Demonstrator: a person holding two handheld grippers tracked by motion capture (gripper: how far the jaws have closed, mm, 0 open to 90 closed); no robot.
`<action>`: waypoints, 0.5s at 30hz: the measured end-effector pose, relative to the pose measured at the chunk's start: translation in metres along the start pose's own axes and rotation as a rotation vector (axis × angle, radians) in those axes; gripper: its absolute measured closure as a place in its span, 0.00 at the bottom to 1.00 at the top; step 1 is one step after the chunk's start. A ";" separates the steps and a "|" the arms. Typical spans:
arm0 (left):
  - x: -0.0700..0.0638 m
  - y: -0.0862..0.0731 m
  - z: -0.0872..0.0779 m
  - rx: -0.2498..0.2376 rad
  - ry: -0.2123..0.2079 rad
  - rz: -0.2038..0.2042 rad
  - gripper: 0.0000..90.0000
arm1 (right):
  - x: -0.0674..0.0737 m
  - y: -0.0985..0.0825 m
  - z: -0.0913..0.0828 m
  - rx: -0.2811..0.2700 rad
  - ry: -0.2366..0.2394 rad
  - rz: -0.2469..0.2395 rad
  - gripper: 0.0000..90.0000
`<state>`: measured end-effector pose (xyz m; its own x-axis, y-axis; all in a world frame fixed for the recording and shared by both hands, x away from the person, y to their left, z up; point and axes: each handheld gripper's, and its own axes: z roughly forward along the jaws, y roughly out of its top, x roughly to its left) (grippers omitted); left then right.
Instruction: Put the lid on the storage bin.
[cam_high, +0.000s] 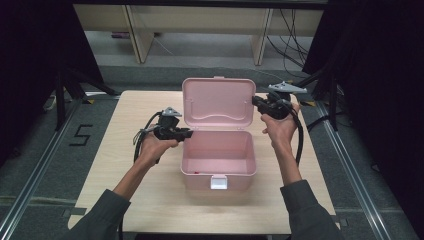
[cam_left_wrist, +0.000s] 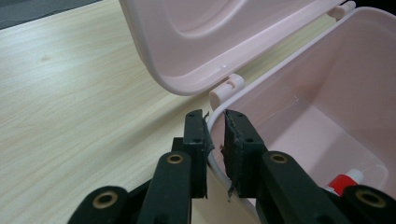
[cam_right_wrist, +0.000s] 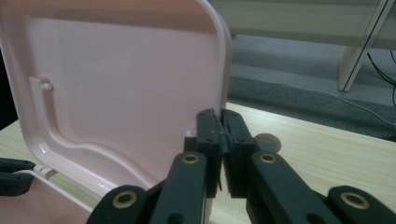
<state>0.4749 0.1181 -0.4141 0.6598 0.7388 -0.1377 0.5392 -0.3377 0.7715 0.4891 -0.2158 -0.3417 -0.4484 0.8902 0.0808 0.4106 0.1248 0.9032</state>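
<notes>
Now left gripper (cam_left_wrist: 215, 122) pinching box (cam_high: 218, 170) rim, lid (cam_high: 218, 102) upright

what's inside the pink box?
One small red-and-white item lies in a bottom corner of the pink box; the floor that shows is otherwise bare. The left tongs hide part of that corner.

A light wood-grain table (cam_high: 150, 200) is standing on a dark grey carpeted floor (cam_high: 45, 165). White marking in the shape of a 5 (cam_high: 80, 135) is lying on the floor beside the table's left edge. A metal rail (cam_high: 357, 180) is running along the floor past the right edge. Beyond the far edge, beige furniture legs (cam_high: 139, 35) are standing on the floor, and black cables (cam_high: 290, 40) are hanging near the far right corner. Black drapes (cam_high: 385, 75) are hanging at both sides.
</notes>
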 end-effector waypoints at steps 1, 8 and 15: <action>0.000 0.000 0.000 0.004 0.004 0.006 0.88 | 0.001 -0.001 -0.001 -0.008 0.005 0.013 0.97; -0.001 0.000 0.000 -0.001 -0.002 -0.015 0.87 | 0.004 -0.006 -0.011 -0.030 0.005 0.004 0.97; -0.001 -0.001 0.001 -0.010 -0.005 -0.037 0.87 | 0.007 -0.011 -0.019 -0.047 0.006 -0.004 0.97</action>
<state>0.4738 0.1175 -0.4152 0.6421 0.7476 -0.1699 0.5580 -0.3038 0.7723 0.4665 -0.2192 -0.3430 -0.4552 0.8868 0.0798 0.3710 0.1074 0.9224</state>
